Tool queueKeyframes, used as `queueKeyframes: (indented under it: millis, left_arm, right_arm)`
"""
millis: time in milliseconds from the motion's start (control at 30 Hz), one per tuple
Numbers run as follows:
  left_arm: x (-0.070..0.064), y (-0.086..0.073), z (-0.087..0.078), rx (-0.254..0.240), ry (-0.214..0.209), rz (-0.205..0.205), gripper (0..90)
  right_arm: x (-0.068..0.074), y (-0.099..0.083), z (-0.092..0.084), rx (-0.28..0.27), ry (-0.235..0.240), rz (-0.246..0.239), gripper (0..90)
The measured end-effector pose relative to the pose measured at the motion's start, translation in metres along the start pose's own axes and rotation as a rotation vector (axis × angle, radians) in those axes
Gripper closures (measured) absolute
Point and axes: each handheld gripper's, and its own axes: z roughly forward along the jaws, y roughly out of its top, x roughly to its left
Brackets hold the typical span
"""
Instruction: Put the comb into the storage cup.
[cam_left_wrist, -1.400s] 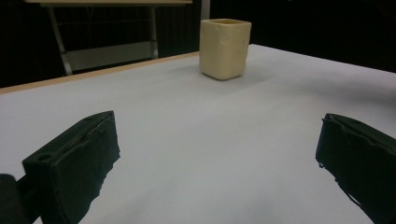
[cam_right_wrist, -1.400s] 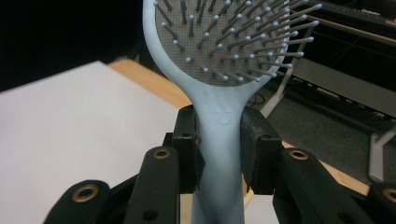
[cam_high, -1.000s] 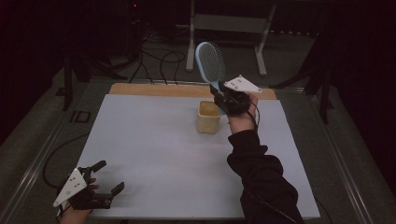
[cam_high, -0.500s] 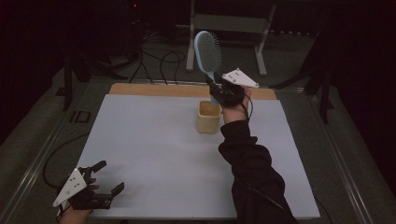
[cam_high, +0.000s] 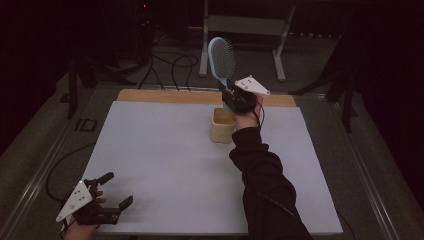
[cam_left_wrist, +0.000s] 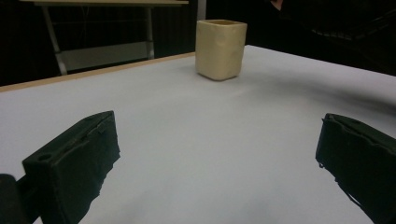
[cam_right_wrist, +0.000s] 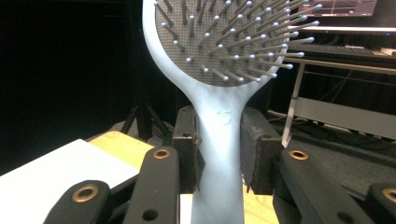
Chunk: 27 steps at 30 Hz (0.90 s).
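A light blue hairbrush (cam_high: 221, 60) stands upright in my right gripper (cam_high: 231, 97), whose jaws are shut on its handle (cam_right_wrist: 219, 140); the bristled head (cam_right_wrist: 224, 37) rises above them. The brush's lower end hangs just above a cream square cup (cam_high: 223, 125) that stands at the table's far middle. My left gripper (cam_high: 102, 192) rests at the near left corner of the table, open, with nothing between its jaws; the cup (cam_left_wrist: 220, 48) stands far ahead of it.
A white mat (cam_high: 175, 165) covers the table, with a wooden strip (cam_high: 165, 96) along its far edge. Cables (cam_high: 170, 62) and a metal stand (cam_high: 245, 25) lie on the dark floor beyond.
My right gripper has carried the brush left and down, from beyond the cup's right side to just over its mouth. The left gripper has stayed still.
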Motion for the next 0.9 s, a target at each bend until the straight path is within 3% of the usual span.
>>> queueKeyframes:
  millis: [900]
  left_arm:
    - [0.001,-0.001,0.000,-0.002,0.004,-0.011,0.0]
  right_arm:
    - [-0.005,-0.050,0.009,0.022,0.018,0.061,70.3]
